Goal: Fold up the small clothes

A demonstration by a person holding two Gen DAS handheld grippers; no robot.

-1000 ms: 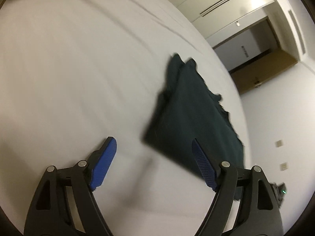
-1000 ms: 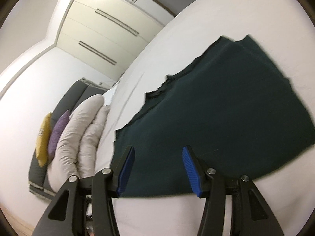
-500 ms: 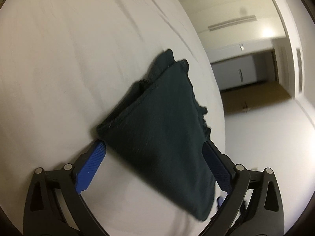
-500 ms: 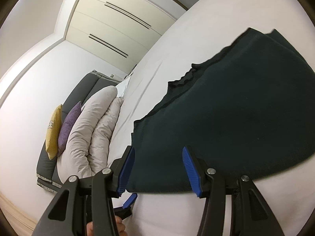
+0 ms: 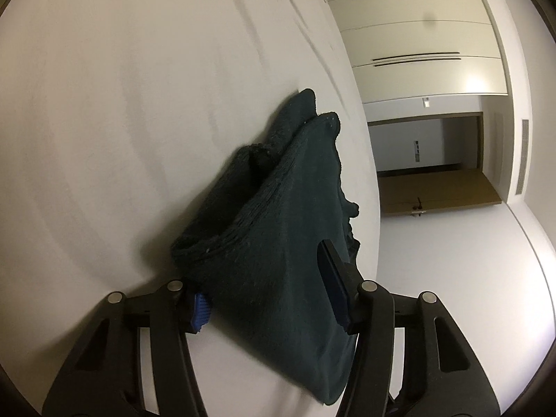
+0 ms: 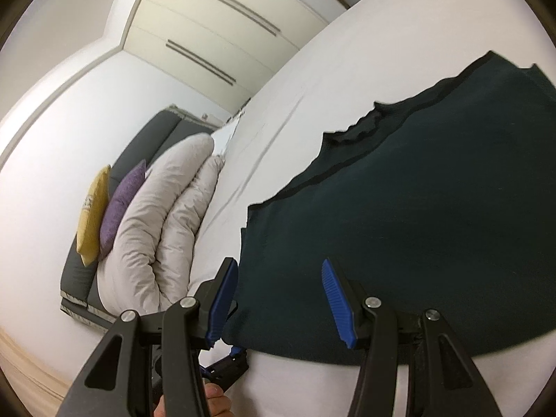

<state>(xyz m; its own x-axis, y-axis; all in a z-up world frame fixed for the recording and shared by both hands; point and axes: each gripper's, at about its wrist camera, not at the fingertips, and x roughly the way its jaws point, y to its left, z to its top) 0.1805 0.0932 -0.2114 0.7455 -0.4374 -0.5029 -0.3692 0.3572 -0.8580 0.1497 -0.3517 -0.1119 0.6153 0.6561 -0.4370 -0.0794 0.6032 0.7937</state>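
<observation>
**Dark green knit on a white bed, both grippers right at its edge**

Dark green, slightly fuzzy fabric is what fills both wrist views: a small folded garment (image 5: 278, 229) lying on a smooth white bed sheet (image 5: 121, 121). From the left wrist you can see it's doubled over, with a thick rolled fold at the near corner and a wavy, scalloped hem running off the far side. The layers gape a bit, leaving a dark pocket between them.

The left gripper (image 5: 267, 299) has its black frame and ribbed blue pads either side of that near corner. Jaws stand wide apart with the cloth draped between and over them; one pad is mostly buried under the fabric, so no pinch yet as far as I can tell.

From the right wrist the garment (image 6: 399, 236) looks flat and broad, with a darker band along its zigzag edge. The right gripper (image 6: 278, 299) sits at the near edge, jaws spread, cloth between the blue pads but not squeezed.

Background stuff: a puffy, pale grey quilted duvet (image 6: 160, 229) bunched at the bed's end, a purple cushion (image 6: 121, 205) and a mustard yellow cushion (image 6: 92, 215) leaning against a dark grey headboard (image 6: 149, 139), plus cream wardrobe doors (image 5: 417, 38) with long slot handles.
</observation>
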